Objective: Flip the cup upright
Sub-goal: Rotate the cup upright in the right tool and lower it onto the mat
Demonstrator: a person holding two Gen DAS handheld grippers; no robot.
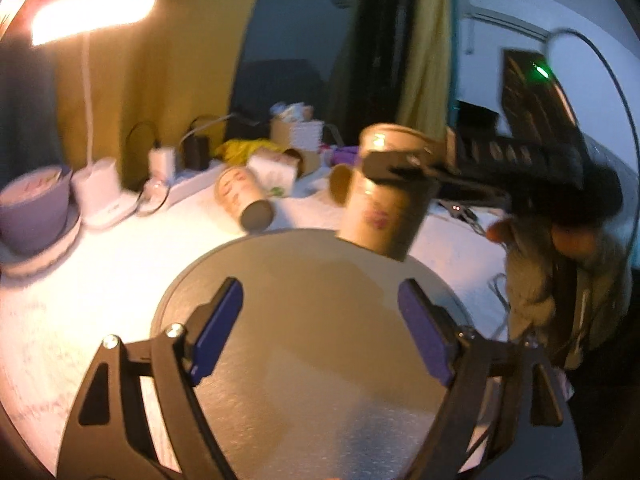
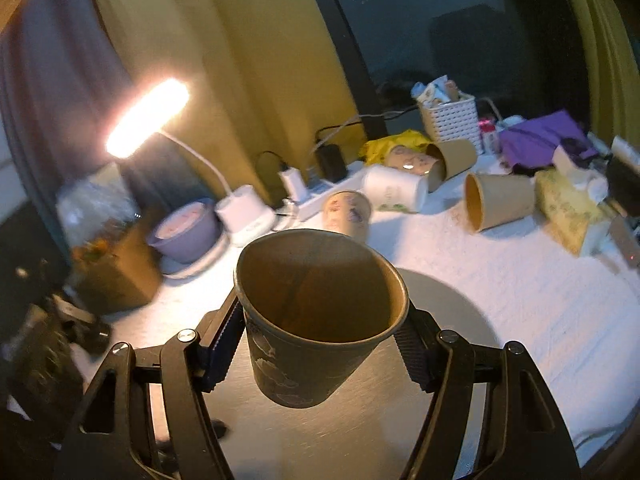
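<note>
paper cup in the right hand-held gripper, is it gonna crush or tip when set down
The paper cup probably dents easily: its rim already looks squeezed out of round between the right hand-held gripper's pads. It looks empty, so likely light and prone to tipping on the round tray.

The cup point(image 1: 384, 200) is smearing with motion blur, its print unreadable. The right gripper point(image 2: 322, 344) is hiding the cup's point(image 2: 316, 320) sides; the frame edge is cropping the grey disc point(image 1: 320, 360).

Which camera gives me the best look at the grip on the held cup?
Right wrist: the cup fills the centre, mouth up, the right gripper pinching its wall on both sides. Left wrist shows the same cup from outside, blurred, above the round tray.
</note>
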